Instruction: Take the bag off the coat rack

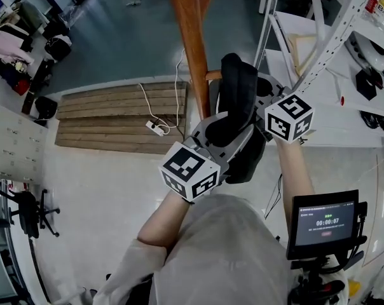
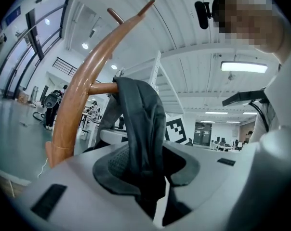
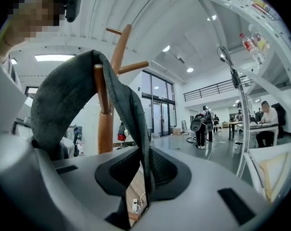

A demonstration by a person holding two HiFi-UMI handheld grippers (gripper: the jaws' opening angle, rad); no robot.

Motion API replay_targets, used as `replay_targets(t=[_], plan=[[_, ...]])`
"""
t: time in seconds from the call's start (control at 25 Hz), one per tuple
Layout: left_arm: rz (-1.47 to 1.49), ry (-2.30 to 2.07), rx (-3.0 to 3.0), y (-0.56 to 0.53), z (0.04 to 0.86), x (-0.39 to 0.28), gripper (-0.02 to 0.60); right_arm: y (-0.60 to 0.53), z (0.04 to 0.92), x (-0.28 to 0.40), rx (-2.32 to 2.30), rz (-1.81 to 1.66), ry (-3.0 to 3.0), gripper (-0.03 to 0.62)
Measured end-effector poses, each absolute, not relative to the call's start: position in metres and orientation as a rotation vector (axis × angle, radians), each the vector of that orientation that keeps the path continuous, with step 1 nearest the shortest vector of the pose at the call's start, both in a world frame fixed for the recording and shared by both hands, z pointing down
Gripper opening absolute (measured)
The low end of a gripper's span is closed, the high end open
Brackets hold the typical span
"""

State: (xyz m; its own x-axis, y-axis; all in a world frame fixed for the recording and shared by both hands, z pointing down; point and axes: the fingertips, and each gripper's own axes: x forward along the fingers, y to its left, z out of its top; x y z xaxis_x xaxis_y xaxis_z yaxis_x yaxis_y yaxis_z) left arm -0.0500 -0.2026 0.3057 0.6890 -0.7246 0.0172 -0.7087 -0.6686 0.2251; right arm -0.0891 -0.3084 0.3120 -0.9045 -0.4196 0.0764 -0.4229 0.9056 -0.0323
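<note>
A dark grey bag (image 1: pixel 238 100) hangs by its strap on a peg (image 2: pixel 102 87) of the wooden coat rack (image 1: pixel 191 43). In the head view both grippers are held up at the bag, left gripper (image 1: pixel 220 132) low on its left, right gripper (image 1: pixel 262 103) on its right. In the left gripper view the thick folded strap (image 2: pixel 140 119) runs down between the jaws of the left gripper (image 2: pixel 145 170), which are shut on it. In the right gripper view the strap (image 3: pixel 68 95) loops over the peg (image 3: pixel 101 85), and one thin edge drops between the pads of the right gripper (image 3: pixel 144 170), pinched there.
Wooden planks (image 1: pixel 116 122) lie on the floor left of the rack, with a white power strip (image 1: pixel 157 128) and its cable. White shelving (image 1: pixel 319 56) stands close on the right. A small screen (image 1: pixel 324 224) is at lower right. People (image 3: pixel 203 126) stand far off.
</note>
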Motion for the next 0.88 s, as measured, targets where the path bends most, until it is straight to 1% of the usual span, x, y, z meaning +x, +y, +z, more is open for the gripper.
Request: replay_targets(t=[0.44, 0.68, 0.88], plan=[[-0.071, -1.13, 2.729, -0.198, 0.296, -0.043, 0.129, -0.324, 0.301, -0.069, 0.866, 0.228, -3.013, 0.064], [-0.08, -1.075, 2.789, -0.198, 0.28, -0.029, 0.129, -0.333, 0.283, -0.047, 0.969, 0.217, -3.041, 0.064], [-0.142, -0.954, 2.842, -0.182, 0.256, -0.018, 0.127, -0.323, 0.257, -0.026, 1.073, 0.172, -3.064, 0.064]])
